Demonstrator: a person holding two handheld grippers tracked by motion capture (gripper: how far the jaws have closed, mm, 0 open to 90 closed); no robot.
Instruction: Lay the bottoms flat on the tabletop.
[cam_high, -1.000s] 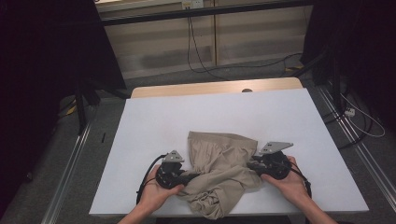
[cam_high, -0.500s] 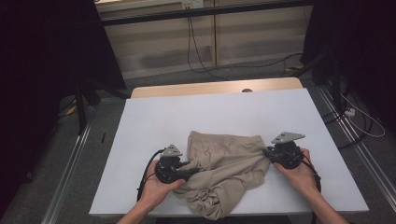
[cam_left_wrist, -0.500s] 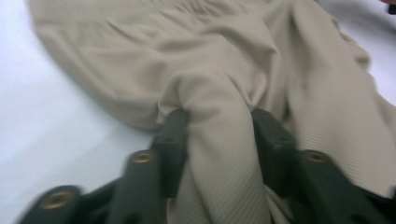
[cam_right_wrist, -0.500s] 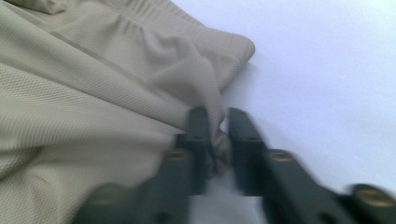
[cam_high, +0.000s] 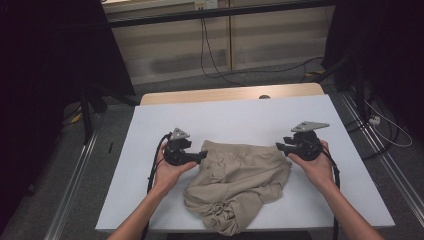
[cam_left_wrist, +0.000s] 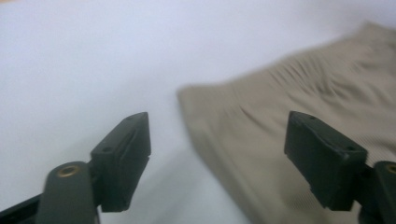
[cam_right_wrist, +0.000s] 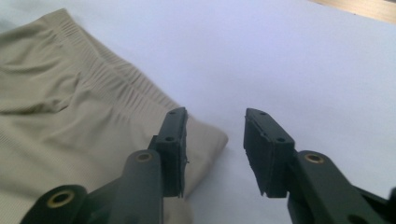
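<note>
A tan garment (cam_high: 235, 185) with a ribbed waistband lies on the white table (cam_high: 240, 115), its lower part bunched near the front edge. My left gripper (cam_high: 202, 156) sits at the waistband's left corner. Its jaws have just been opening and stand wide. In the left gripper view the garment (cam_left_wrist: 289, 93) lies below and between them, with no pad (cam_left_wrist: 123, 154) pressing on it. My right gripper (cam_high: 279, 146) is at the waistband's right corner, its jaws also just opening. In the right gripper view the garment's (cam_right_wrist: 70, 107) corner lies under the left jaw, and only bare table (cam_right_wrist: 280, 56) shows in the gap.
A strip of wooden tabletop (cam_high: 230, 94) shows behind the white sheet. Metal rails (cam_high: 75, 195) run along the floor on both sides, and cables (cam_high: 215, 60) trail on the floor behind. The white surface beyond the garment is bare.
Both hands moved away from the front edge and apart, drawing the waistband out flat and wide. Both grippers, shut on the cloth a second ago, have let it go.
</note>
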